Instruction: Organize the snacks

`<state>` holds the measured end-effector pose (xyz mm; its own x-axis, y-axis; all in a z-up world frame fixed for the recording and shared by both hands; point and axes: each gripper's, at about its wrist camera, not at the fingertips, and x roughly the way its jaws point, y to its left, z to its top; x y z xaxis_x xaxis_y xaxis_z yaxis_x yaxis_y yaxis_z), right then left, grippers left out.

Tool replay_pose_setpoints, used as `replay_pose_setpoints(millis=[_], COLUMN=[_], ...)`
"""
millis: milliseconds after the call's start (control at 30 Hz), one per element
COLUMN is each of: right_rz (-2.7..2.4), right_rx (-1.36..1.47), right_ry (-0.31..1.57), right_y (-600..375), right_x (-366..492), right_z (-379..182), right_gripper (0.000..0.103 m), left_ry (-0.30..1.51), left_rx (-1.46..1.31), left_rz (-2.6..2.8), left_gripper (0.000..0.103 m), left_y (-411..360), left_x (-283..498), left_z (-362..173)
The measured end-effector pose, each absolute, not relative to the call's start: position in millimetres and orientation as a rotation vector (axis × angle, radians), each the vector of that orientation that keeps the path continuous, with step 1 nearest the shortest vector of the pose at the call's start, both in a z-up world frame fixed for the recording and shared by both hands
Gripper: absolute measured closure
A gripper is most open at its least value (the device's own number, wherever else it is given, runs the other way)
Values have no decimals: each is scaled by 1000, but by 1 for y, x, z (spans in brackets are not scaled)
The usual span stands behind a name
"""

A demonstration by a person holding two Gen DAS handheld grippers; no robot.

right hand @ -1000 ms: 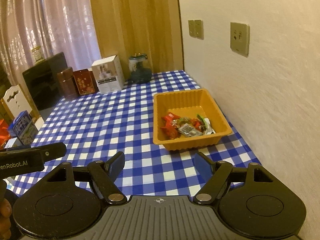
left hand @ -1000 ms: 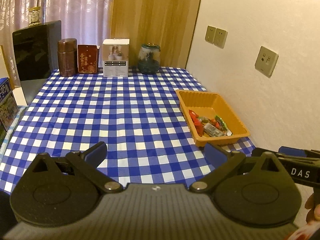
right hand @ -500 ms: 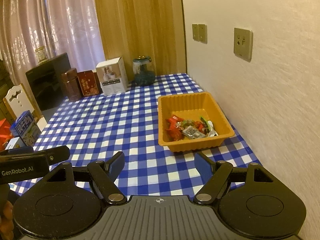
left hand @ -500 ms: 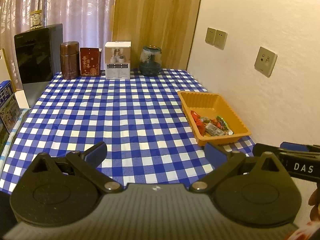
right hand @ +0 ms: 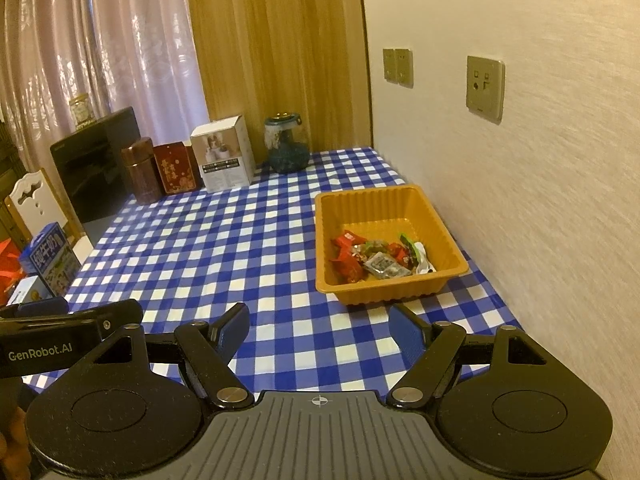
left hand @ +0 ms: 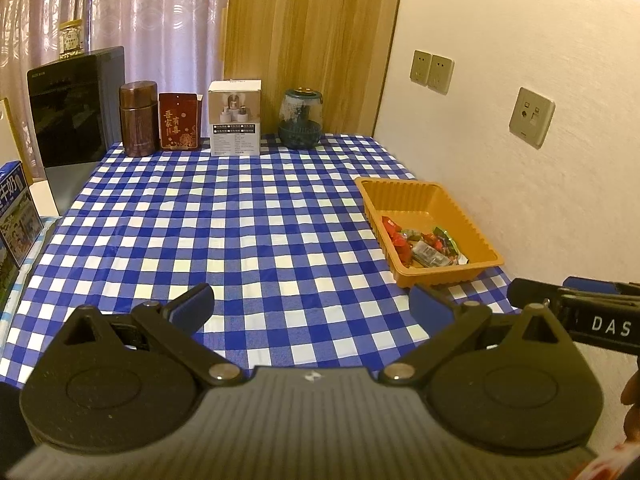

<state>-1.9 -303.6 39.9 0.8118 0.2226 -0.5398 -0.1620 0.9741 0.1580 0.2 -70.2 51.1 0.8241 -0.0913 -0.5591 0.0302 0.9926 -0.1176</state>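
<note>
**Snack sorting: tray loaded, no loose snacks in view**

The orange plastic tray (right hand: 436, 216) stands on the checked-cloth surface (left hand: 240, 232), close to the wall on the right side. A small heap of wrapped snacks (right hand: 380, 258) lies in the near half of the tray; red, green and silver wrappers can be told apart, but individual brands cannot be read. The far half of the tray floor is bare.

Neither wrist view shows a wrapped snack lying on the open cloth. As a judgement, the gathering step appears complete or nearly so. Whether further snacks wait outside both views cannot be told.

The left claw (left hand: 310, 306) has its fingers apart, with nothing between them; it hangs above the bare cloth, near the front edge and well short of the tray. The right claw (right hand: 318, 326) also stands apart and empty, just in front of the near wall of the tray, not touching it.

Items along the far edge of the surface appear to be outside the task: a brown canister (left hand: 138, 120), a red box (left hand: 179, 122), a white carton (left hand: 235, 118) and a glass jar (left hand: 301, 118). A blue milk carton (right hand: 54, 258) stands off the left edge of the surface.

Remaining work, if any, would be tidying the heap within the tray.
</note>
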Motion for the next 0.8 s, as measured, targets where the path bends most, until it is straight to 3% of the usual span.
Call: replay_pose_setpoints(millis=[800], right_rz=[206], right_rx=[105], right_ry=[583], right_y=[-306], right_x=[-1], right_z=[41], right_gripper=[27], left_ry=[601], left_rx=[-102], left_rz=[-65], left_gripper=[0], left_y=[-67], left_x=[0], left_z=[52])
